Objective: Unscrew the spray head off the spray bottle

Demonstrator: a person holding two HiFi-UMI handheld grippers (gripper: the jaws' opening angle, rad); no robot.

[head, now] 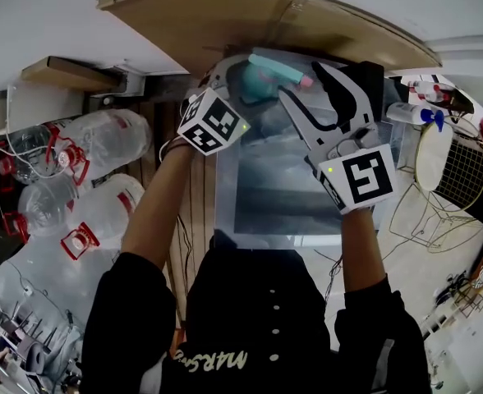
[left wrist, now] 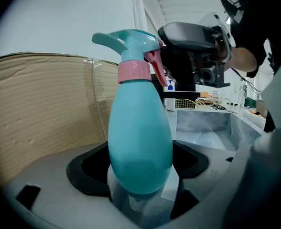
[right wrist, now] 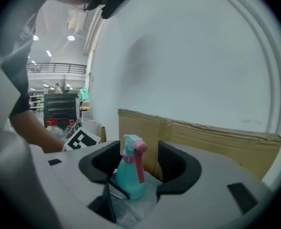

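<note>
The teal spray bottle (left wrist: 139, 137) has a teal spray head (left wrist: 126, 39), a pink collar (left wrist: 135, 71) and a pink trigger. My left gripper (left wrist: 140, 175) is shut on the bottle's body, which fills the space between its jaws. In the head view the bottle (head: 256, 80) is held above the far end of the grey table, with the left gripper (head: 240, 79) on it. My right gripper (right wrist: 138, 168) stands open around the spray head (right wrist: 133, 144); its jaws flank the head without touching it. The right gripper (head: 301, 80) reaches in from the right.
A cardboard sheet (head: 266, 15) leans against the wall behind the grey table (head: 307, 195). Several large water jugs (head: 85, 187) lie to the left. A wire basket (head: 455, 171) and a small blue-topped bottle (head: 414, 115) sit to the right.
</note>
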